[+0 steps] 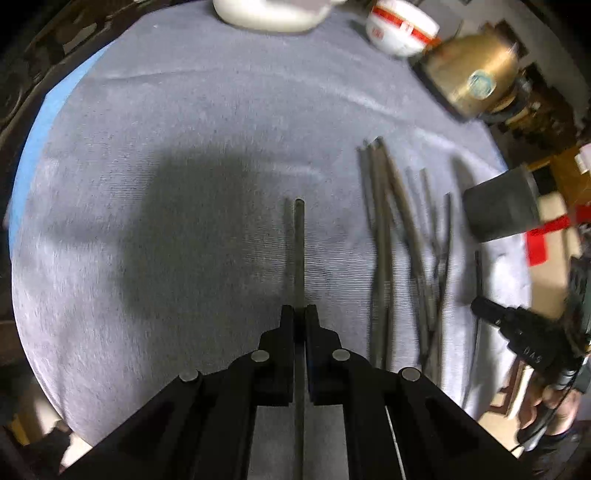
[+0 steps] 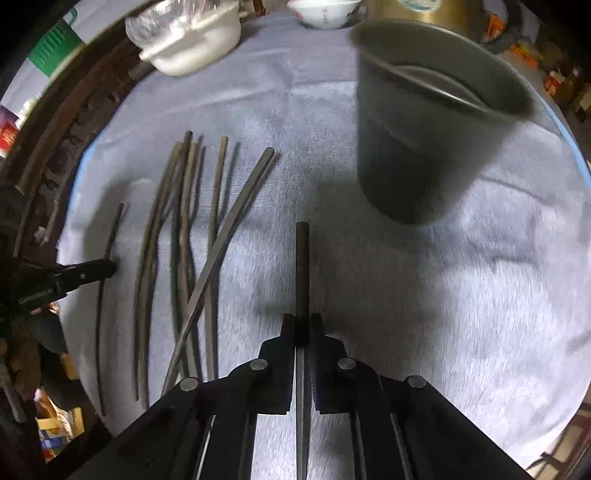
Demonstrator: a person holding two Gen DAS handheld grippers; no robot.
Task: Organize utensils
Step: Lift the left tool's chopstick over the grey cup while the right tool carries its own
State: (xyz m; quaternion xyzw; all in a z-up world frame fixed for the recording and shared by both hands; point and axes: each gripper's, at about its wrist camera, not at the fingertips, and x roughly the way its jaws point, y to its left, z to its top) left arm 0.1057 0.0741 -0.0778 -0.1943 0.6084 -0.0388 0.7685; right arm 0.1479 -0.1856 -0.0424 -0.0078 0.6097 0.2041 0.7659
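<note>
**Both grippers pinch one chopstick each over the grey cloth**

The left gripper (image 1: 299, 314) has its jaws pressed together on a dark chopstick (image 1: 299, 251). The stick runs straight ahead from between the fingers, and its far end stands over the grey cloth (image 1: 166, 147). To the right of this gripper lies a loose pile of chopsticks (image 1: 391, 236) on the cloth, some crossing each other. Further to the right, beyond the pile, stands a dark cup (image 1: 502, 206). The right gripper (image 1: 484, 308) is seen there too, at the right edge of the pile, with one thin stick in it.

In the right wrist view, the right gripper (image 2: 303, 325) is also closed on a chopstick (image 2: 302, 269), which points forward between the fingers. The cup (image 2: 424, 133) is ahead and a little to the right of it, upright on the cloth, and its mouth is open to the camera. The pile (image 2: 184, 240) lies to the left of this gripper, near but apart. At the far left of the pile the left gripper (image 2: 109, 267) holds its own stick.

A white pot (image 2: 192, 48) and a small bowl (image 2: 325, 13) stand far ahead, at the back edge of the cloth. The picture is blurred at many places.
</note>
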